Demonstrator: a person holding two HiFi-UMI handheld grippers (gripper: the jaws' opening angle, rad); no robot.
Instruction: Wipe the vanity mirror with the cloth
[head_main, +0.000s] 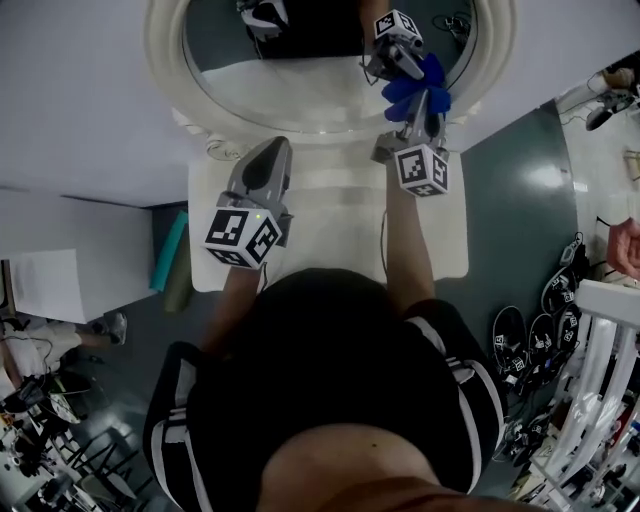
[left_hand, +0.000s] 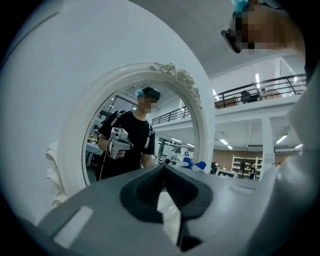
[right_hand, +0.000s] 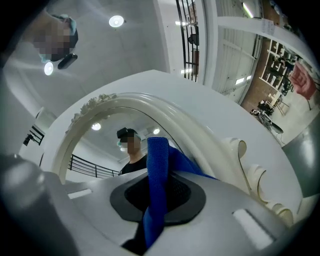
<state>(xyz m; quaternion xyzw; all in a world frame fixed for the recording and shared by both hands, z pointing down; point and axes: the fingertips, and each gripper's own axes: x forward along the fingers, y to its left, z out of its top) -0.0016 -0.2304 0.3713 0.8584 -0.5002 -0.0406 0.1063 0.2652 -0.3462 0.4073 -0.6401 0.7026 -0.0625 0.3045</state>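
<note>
The oval vanity mirror (head_main: 300, 70) in its carved white frame stands at the back of the white table (head_main: 330, 230). My right gripper (head_main: 420, 112) is shut on a blue cloth (head_main: 415, 85), held up at the mirror's lower right edge; I cannot tell whether the cloth touches the glass. In the right gripper view the cloth (right_hand: 157, 185) runs up between the jaws in front of the mirror frame (right_hand: 165, 112). My left gripper (head_main: 272, 147) hovers over the table left of centre, pointed at the mirror (left_hand: 135, 145). Its jaws (left_hand: 162, 167) are shut with nothing held.
A white wall backs the mirror. A teal roll (head_main: 170, 250) lies left of the table on the floor. Several shoes (head_main: 530, 340) and a white rack (head_main: 600, 350) stand at the right, with another person's hand (head_main: 628, 245) near the edge.
</note>
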